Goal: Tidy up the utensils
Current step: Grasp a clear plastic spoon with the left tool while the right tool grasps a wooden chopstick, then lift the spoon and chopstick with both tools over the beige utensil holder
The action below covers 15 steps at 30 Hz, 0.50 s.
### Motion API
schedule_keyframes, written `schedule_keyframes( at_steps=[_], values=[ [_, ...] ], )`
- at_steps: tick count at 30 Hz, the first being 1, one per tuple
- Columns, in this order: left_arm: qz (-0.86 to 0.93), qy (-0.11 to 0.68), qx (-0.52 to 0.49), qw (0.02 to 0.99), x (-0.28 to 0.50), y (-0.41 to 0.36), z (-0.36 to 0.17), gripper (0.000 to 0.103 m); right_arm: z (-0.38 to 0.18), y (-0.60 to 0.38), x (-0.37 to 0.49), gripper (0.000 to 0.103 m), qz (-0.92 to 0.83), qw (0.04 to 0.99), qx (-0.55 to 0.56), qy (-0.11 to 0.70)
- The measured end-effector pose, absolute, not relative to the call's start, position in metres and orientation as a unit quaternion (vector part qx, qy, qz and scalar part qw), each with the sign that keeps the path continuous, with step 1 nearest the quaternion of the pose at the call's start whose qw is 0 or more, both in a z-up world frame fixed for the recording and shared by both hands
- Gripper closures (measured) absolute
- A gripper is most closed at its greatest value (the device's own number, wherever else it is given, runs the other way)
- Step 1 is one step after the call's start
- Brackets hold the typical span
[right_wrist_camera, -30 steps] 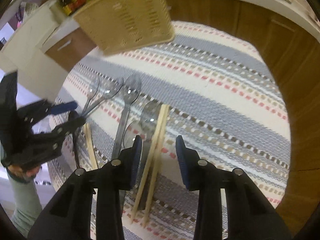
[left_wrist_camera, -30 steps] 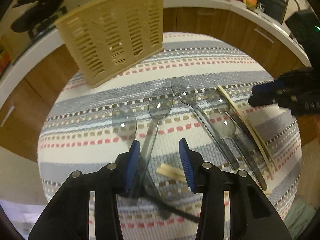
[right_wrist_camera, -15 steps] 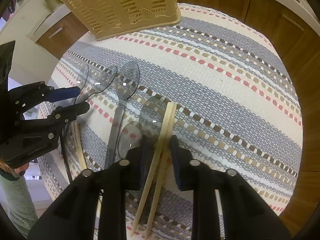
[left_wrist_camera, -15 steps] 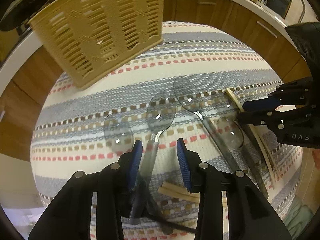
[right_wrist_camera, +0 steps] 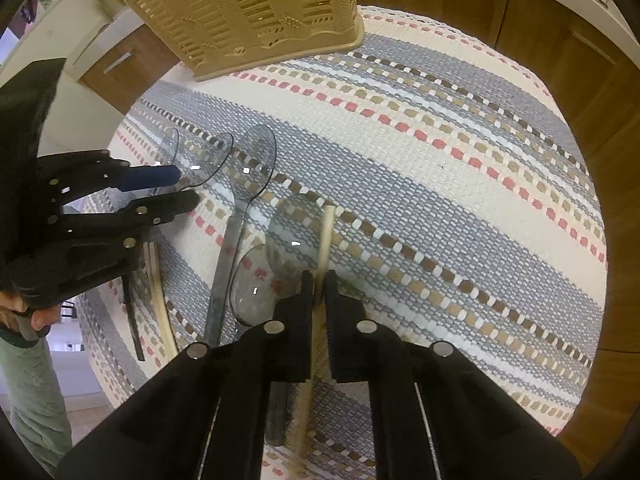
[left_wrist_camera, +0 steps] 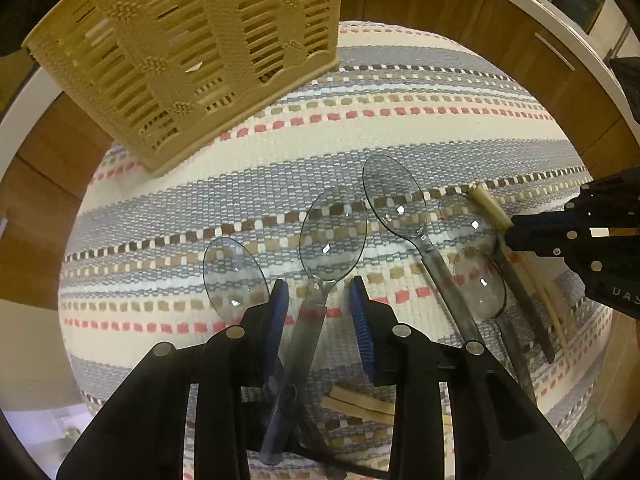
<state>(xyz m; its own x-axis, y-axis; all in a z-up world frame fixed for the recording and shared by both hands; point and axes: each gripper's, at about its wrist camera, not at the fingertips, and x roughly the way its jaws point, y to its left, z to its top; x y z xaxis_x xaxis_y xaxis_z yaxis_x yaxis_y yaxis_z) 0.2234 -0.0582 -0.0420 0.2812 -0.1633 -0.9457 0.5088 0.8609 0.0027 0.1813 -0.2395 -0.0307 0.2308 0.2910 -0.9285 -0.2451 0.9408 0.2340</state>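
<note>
Straddling a clear spoon [left_wrist_camera: 316, 280] handle lengthwise, left gripper [left_wrist_camera: 318, 308] spread wide, bowl pointing toward the slotted basket [left_wrist_camera: 188, 52]; right gripper [right_wrist_camera: 318, 280] clenched on a chopstick [right_wrist_camera: 327, 236], likewise aimed basketward, on the striped mat [right_wrist_camera: 440, 128].

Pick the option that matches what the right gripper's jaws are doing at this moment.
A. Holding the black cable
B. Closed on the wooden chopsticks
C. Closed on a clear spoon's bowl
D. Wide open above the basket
B. In the right wrist view, the right gripper has its jaws drawn narrowly together around the wooden chopsticks, whose pale shaft runs out forward between them, beside the clear spoons lying on the striped mat.
</note>
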Motion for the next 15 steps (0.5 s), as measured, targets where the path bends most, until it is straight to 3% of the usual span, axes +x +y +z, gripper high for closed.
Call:
schedule_keyframes(
  at_steps=[2,5,10,15],
  values=[
    [-0.211,0.56,0.159,0.785,0.224,-0.06,-0.042,0.074,-0.028,-0.244,0.179,0.1,0.179,0.785,0.029,0.592],
    [-0.198,0.555,0.156,0.793,0.226,-0.061,-0.041,0.094,-0.023,-0.249,0.178,0.1,0.179,0.791,0.028,0.584],
    [-0.216,0.533,0.094,0.812,0.222,-0.055,-0.033,0.094,-0.005,-0.258,0.173,0.1,0.192,0.808,0.033,0.556],
    [-0.239,0.447,-0.028,0.861,0.211,-0.026,0.015,0.094,0.03,-0.263,0.167,0.1,0.204,0.846,0.034,0.492]
  ],
)
